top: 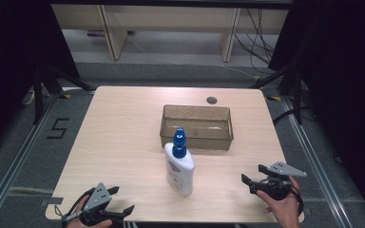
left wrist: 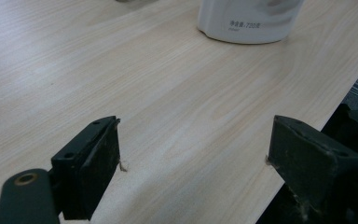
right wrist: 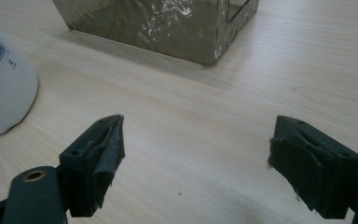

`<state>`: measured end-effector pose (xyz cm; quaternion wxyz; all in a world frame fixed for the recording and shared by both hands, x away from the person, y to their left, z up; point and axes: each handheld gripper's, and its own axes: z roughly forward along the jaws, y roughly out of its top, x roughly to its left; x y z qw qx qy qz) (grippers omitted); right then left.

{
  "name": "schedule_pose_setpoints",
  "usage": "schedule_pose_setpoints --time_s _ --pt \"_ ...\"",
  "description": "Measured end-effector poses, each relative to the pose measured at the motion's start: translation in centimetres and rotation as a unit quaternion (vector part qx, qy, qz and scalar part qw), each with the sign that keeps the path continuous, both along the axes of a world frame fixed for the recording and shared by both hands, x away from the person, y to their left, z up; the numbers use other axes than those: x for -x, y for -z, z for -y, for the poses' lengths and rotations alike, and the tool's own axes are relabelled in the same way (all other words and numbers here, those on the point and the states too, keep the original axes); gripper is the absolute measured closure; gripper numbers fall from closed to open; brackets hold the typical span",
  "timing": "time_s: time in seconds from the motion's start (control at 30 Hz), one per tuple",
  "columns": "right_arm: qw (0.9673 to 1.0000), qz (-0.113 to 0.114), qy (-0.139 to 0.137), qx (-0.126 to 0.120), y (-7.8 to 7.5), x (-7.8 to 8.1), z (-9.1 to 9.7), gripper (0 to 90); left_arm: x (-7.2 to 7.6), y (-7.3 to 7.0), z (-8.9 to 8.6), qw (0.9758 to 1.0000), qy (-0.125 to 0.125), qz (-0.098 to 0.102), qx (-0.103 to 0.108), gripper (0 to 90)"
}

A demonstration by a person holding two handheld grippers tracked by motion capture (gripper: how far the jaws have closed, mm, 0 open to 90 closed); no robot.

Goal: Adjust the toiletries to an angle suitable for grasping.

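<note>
A white bottle (top: 179,166) with a blue cap stands upright near the table's front middle; its base shows in the left gripper view (left wrist: 249,21) and its side at the left of the right gripper view (right wrist: 2,79). Behind it sits a clear brownish plastic bin (top: 196,127), also seen as a corner (right wrist: 168,25). My left gripper (top: 122,199) rests at the front left edge, open and holding nothing (left wrist: 193,158). My right gripper (top: 254,173) sits at the front right, open with nothing between its pads (right wrist: 196,158).
The light wooden table (top: 123,133) has a small round cable hole (top: 212,100) at the back. Dark curtains and stand legs flank both sides. The table's front edge runs close beside the left gripper.
</note>
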<state>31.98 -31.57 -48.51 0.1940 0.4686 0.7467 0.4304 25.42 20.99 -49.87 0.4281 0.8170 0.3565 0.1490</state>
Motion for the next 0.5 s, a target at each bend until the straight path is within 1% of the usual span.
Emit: schedule_pose_setpoints --time_s 0.03,0.07,0.1,0.13,0.17,0.2,0.23,0.27,0.3,0.33,0.37,0.4,0.43,0.5 --pt "1.0000 0.000 0.001 -0.002 -0.08 0.06 0.01 18.4 0.00 -0.01 0.00 1.0000 0.000 0.000 0.000 15.9" --pt "1.0000 0.007 -0.002 -0.003 -0.08 0.05 0.05 18.8 -0.01 0.00 0.00 1.0000 0.000 0.000 0.000 15.9" --pt "1.0000 0.004 -0.002 -0.003 -0.17 0.10 0.08 19.3 0.01 0.03 0.05 1.0000 -0.003 0.001 0.002 15.9" --pt "1.0000 0.006 -0.001 -0.002 -0.18 0.11 0.08 19.8 0.02 0.04 0.07 1.0000 -0.004 0.001 0.002 15.9" --pt "1.0000 0.002 -0.002 -0.007 -0.19 0.14 0.03 20.0 0.03 0.07 0.09 1.0000 -0.005 0.002 0.002 15.9" --pt "0.9999 0.008 0.000 -0.009 -0.20 0.14 0.01 20.2 0.03 0.06 0.08 1.0000 -0.005 0.002 0.002 15.9" --pt "0.9999 0.008 0.000 -0.009 -0.20 0.14 0.01 20.2 0.03 0.06 0.08 1.0000 -0.005 0.002 0.002 15.9" --pt "0.9999 0.014 -0.001 -0.009 -0.25 0.11 0.01 20.9 0.05 0.07 0.11 1.0000 -0.008 0.000 0.006 15.9" --pt "0.9998 0.009 -0.001 -0.020 -0.21 0.13 -0.11 21.0 0.05 0.07 0.10 1.0000 -0.008 0.000 0.006 15.9" --pt "0.9998 0.015 -0.003 -0.016 -0.30 0.15 -0.01 21.2 0.05 0.06 0.09 1.0000 -0.007 0.000 0.005 15.9" --pt "0.9998 0.016 0.000 -0.015 -0.29 0.14 -0.04 21.3 0.05 0.06 0.10 1.0000 -0.007 0.000 0.005 15.9" --pt "0.9995 0.024 0.003 -0.019 -0.35 0.12 -0.08 21.5 0.05 0.06 0.10 1.0000 -0.007 0.000 0.005 15.9" --pt "0.9995 0.014 0.001 -0.027 -0.48 0.24 -0.12 21.9 0.03 0.06 0.08 1.0000 -0.004 0.000 0.006 15.9" --pt "0.9991 0.028 -0.001 -0.033 -0.45 0.19 -0.17 23.0 0.03 0.06 0.08 1.0000 -0.003 0.000 0.005 15.9"
